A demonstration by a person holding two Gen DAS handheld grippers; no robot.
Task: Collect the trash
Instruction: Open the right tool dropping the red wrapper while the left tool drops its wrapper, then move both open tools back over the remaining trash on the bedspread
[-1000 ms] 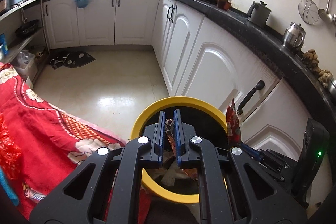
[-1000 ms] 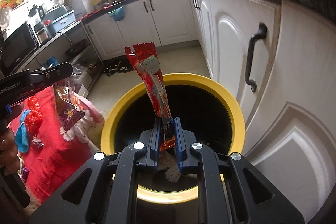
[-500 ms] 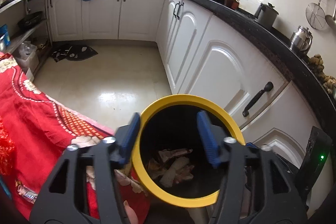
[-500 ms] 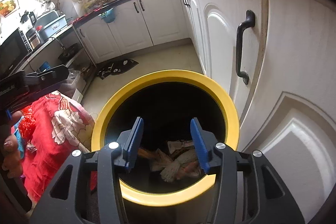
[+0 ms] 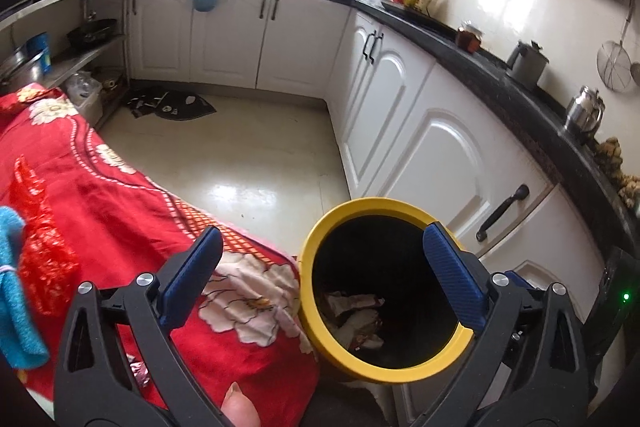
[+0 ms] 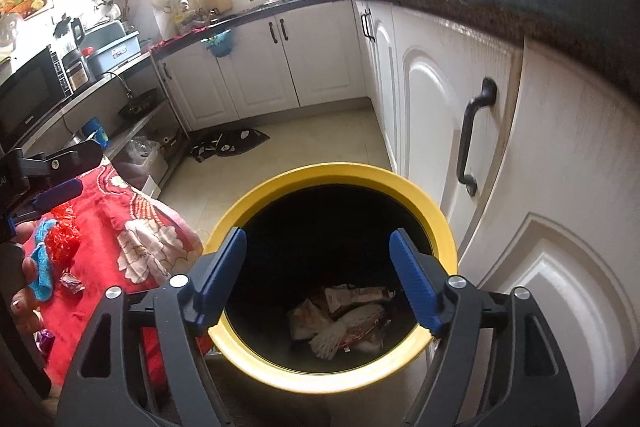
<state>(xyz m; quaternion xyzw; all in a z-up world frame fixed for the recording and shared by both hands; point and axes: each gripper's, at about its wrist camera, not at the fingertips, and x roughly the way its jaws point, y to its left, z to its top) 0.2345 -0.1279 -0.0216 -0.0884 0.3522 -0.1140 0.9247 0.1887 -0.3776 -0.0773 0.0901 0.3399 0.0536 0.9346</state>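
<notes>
1. Left gripper (image 5: 322,259): jaws are opening, spread really wide, nothing between the blue pads. It hangs half over the red floral blanket (image 5: 120,211) and half over the bin.
2. Right gripper (image 6: 316,275): jaws opening too, nothing pinched. It sits right above the bin mouth.
3. The yellow-rimmed trash bin (image 6: 280,183) stands on the floor just beside the white cabinet doors (image 6: 436,131), with the blanket edge touching it at 9 o'clock.
4. The crumpled wrappers (image 6: 340,319) are lying at the bottom of the bin, around 6 o'clock of the opening in the right wrist view.
5. More stuff on the blanket at 9 o'clock from the bin: a red crinkly wrapper (image 5: 44,255), a blue cloth (image 5: 12,291), and a small foil wrapper (image 6: 72,283).
6. A fingertip (image 5: 240,407) pokes in at the bottom of the left view.
</notes>
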